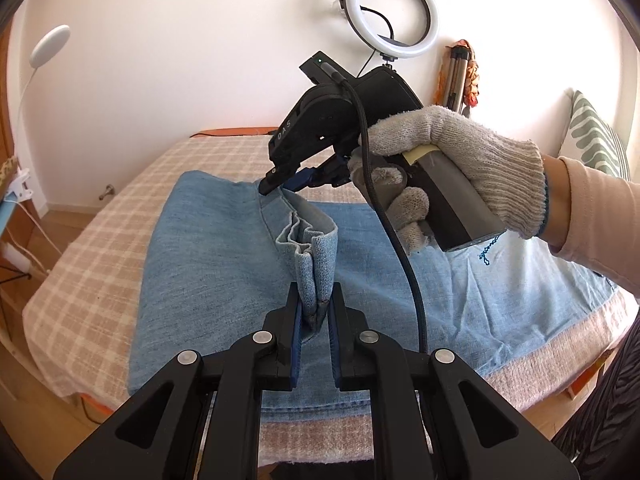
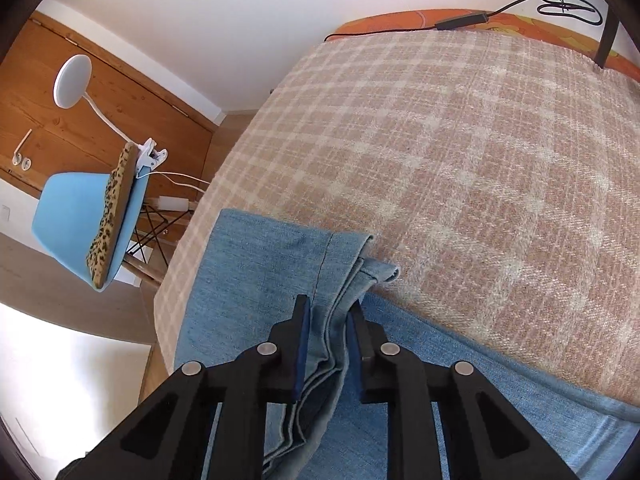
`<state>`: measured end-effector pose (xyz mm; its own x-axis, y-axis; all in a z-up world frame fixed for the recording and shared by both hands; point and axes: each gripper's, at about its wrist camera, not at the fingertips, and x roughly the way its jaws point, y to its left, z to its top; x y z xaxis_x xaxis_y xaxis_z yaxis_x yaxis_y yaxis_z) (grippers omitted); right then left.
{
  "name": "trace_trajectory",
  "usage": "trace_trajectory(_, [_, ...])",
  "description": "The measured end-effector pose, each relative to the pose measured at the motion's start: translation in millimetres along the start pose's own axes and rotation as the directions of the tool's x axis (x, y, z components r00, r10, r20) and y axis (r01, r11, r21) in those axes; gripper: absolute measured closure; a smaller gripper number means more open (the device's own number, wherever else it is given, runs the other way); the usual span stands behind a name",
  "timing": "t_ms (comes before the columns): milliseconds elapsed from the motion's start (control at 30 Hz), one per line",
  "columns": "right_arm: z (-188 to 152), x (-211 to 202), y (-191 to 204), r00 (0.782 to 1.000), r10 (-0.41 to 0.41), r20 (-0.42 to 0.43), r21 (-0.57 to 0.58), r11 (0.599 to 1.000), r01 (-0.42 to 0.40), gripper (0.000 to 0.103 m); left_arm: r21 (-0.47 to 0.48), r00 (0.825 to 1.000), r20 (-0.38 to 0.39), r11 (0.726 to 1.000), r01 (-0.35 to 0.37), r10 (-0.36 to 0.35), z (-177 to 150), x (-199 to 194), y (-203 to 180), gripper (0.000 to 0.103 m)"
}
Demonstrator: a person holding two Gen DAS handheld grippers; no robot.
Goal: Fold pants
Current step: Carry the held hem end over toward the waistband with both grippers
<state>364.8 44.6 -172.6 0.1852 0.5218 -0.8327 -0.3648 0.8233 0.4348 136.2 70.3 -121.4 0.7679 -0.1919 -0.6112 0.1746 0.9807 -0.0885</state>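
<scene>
Your right gripper [image 2: 329, 322] pinches the stacked hem edges of the blue denim pants [image 2: 248, 276], which lie on the checked blanket [image 2: 460, 152]. Off to the left stands a blue chair [image 2: 72, 216] with a clip-on lamp [image 2: 74, 76].

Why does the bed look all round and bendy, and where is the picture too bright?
Left wrist view: the fisheye lens bulges the checked beige blanket, and the lit white ring light glows against the wall. Right wrist view: same bulge, and the floor washes out white at lower left; the light blue denim pants stay sharp.
</scene>
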Motion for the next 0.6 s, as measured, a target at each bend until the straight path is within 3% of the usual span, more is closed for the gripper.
trace_trajectory(100, [-2.5, -11.0, -7.3, 1.000, 0.018, 0.024, 0.018, 1.000, -0.018, 0.093, 0.001, 1.000, 0.019, 1.000, -0.001, 0.001, 1.1, -5.7, -0.4, 0.093])
trace_trajectory(133, [-3.6, -12.8, -10.9, 1.000, 0.000, 0.020, 0.032, 0.999, 0.000, 0.087, -0.003, 1.000, 0.021, 1.000, 0.002, -0.002, 1.1, -6.9, 0.0, 0.093])
trace_trajectory(167, [-5.1, -13.9, -14.4, 1.000, -0.011, 0.011, 0.047, 0.999, 0.010, 0.071, -0.007, 1.000, 0.022, 1.000, 0.004, -0.004, 1.4, -7.3, 0.7, 0.093])
trace_trajectory(233, [-9.5, -16.2, -19.1, 1.000, -0.014, 0.011, 0.053, 0.999, 0.013, 0.058, -0.022, 1.000, 0.020, 1.000, 0.009, -0.009, 1.6, -8.0, 2.8, 0.093])
trace_trajectory(267, [-11.7, -16.6, -20.6, 1.000, -0.008, 0.007, 0.053, 0.999, 0.007, 0.058, -0.037, 1.000, 0.016, 0.999, 0.019, -0.018, 1.9, -8.0, 4.4, 0.093])
trace_trajectory(500, [-15.0, 1.4, -23.3, 0.999, 0.045, -0.011, 0.088, 0.995, -0.044, 0.059, -0.032, 0.999, 0.012, 0.999, 0.044, -0.043, 2.4, -9.8, -2.1, 0.093])
trace_trajectory(533, [-14.8, 3.6, -21.8, 0.999, 0.041, -0.006, 0.091, 0.995, -0.040, 0.063, -0.025, 0.999, 0.013, 0.999, 0.042, -0.042, 2.7, -10.1, -3.5, 0.093])
trace_trajectory(567, [-14.8, 4.8, -19.4, 1.000, 0.030, 0.002, 0.087, 0.996, -0.030, 0.081, -0.021, 0.999, 0.014, 0.999, 0.041, -0.040, 2.7, -10.1, -4.5, 0.093])
trace_trajectory(600, [-15.0, 4.6, -16.9, 1.000, 0.018, 0.011, 0.082, 0.996, -0.018, 0.088, -0.017, 0.999, 0.011, 0.999, 0.041, -0.041, 2.6, -9.6, -5.2, 0.093])
